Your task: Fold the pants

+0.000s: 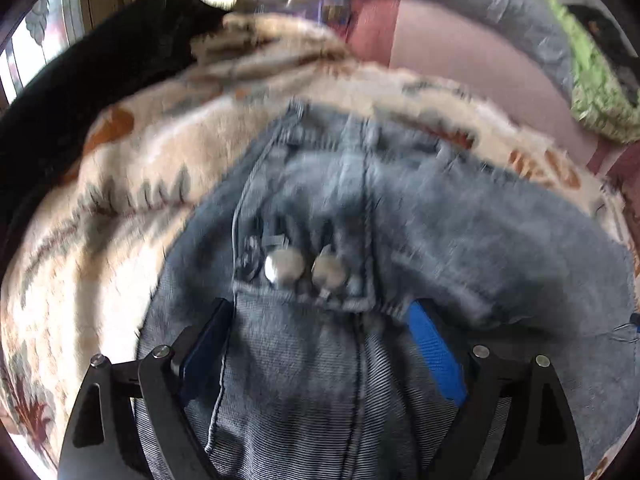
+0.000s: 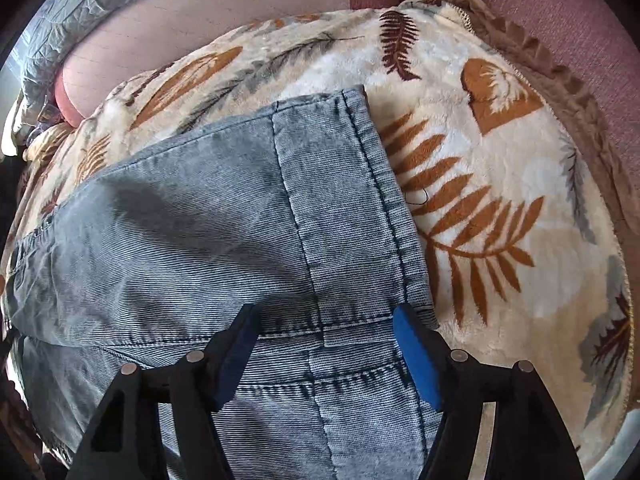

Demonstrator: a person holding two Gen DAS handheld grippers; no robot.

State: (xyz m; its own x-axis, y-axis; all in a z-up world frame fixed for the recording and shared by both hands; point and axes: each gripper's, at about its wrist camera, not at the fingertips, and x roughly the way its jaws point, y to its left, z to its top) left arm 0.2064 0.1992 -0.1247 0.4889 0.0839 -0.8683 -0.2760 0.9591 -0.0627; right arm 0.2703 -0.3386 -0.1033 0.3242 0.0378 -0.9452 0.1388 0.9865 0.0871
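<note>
Grey-blue denim pants (image 1: pixel 400 216) lie on a cream leaf-print blanket (image 1: pixel 132 160). In the left wrist view my left gripper (image 1: pixel 320 312) is open, its blue pads either side of the waistband by two metal buttons (image 1: pixel 306 270); the view is blurred. In the right wrist view my right gripper (image 2: pixel 326 320) is open over the pants' (image 2: pixel 224 216) stacked leg hems (image 2: pixel 360 320), which lie folded over another denim layer. Whether the fingers touch the cloth I cannot tell.
The blanket (image 2: pixel 500 208) covers a pink couch or bed (image 2: pixel 560 32). A black fuzzy item (image 1: pixel 92 80) lies far left. A grey quilt (image 1: pixel 500 12) and green-patterned cloth (image 1: pixel 592 80) lie at the back right.
</note>
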